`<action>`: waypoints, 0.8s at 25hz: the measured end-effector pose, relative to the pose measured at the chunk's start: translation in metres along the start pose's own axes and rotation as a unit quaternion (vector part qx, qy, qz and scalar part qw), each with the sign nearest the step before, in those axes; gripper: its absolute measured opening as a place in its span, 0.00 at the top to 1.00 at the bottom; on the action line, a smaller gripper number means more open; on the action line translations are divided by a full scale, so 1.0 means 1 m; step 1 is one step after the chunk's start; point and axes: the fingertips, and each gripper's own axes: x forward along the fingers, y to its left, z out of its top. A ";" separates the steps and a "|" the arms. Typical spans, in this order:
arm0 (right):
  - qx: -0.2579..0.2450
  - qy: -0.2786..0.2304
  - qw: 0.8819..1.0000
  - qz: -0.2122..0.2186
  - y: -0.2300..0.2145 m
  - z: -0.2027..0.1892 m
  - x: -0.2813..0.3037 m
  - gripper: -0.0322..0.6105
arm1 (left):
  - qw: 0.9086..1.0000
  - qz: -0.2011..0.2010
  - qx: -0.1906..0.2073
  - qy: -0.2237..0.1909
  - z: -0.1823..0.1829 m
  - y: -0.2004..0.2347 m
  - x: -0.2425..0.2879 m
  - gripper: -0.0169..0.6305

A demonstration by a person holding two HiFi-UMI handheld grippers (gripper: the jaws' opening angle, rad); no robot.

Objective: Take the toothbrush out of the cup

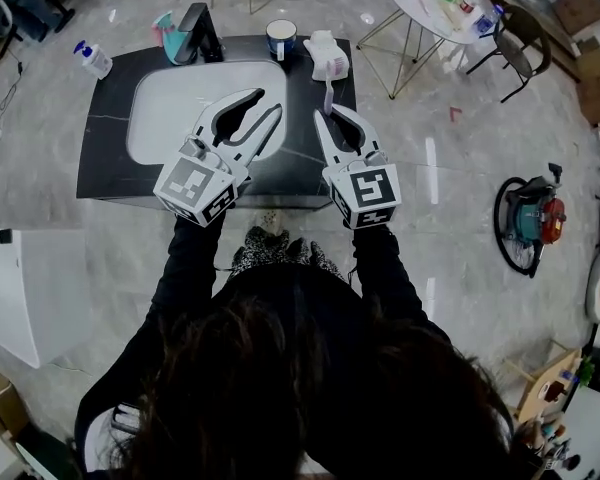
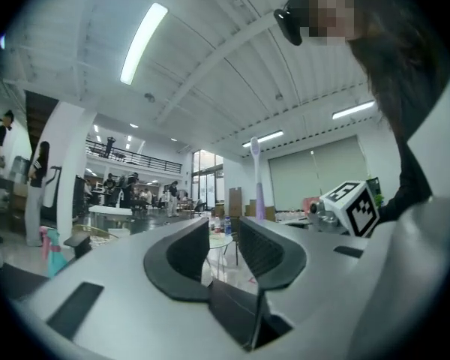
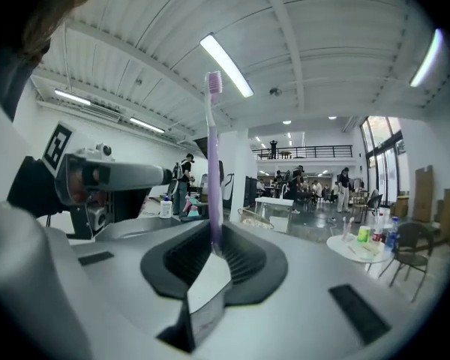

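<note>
A lilac toothbrush (image 3: 214,163) with a white head stands upright in my right gripper (image 3: 214,232), whose jaws are shut on its lower handle. In the head view the right gripper (image 1: 329,113) hovers over the right side of the black counter (image 1: 108,163), the toothbrush (image 1: 328,95) pointing away from me. The blue-and-white cup (image 1: 281,38) stands at the counter's far edge, apart from the brush. My left gripper (image 1: 267,103) is open above the white sink (image 1: 170,108) with nothing between its jaws. From the left gripper (image 2: 223,231) the toothbrush (image 2: 256,178) shows to the right.
A white container (image 1: 327,56) stands next to the cup. The black faucet (image 1: 200,30), a teal item (image 1: 164,30) and a soap bottle (image 1: 93,58) line the counter's back left. A round table (image 1: 430,3), a chair (image 1: 518,53) and a floor machine (image 1: 530,223) are to the right.
</note>
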 end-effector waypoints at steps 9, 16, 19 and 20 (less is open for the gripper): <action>0.009 -0.035 0.999 -0.001 0.014 0.018 -0.050 0.87 | 0.993 0.110 0.004 0.043 -0.029 -0.022 -0.044 0.96; 0.022 -0.038 0.999 -0.002 0.017 0.019 -0.074 0.87 | 0.987 0.155 0.026 0.044 -0.024 -0.030 -0.057 0.96; 0.018 -0.038 0.999 -0.013 0.014 0.021 -0.080 0.87 | 0.988 0.148 0.030 0.038 -0.020 -0.033 -0.056 0.96; 0.016 -0.040 0.999 -0.017 0.012 0.022 -0.081 0.87 | 0.988 0.146 0.034 0.036 -0.017 -0.034 -0.055 0.96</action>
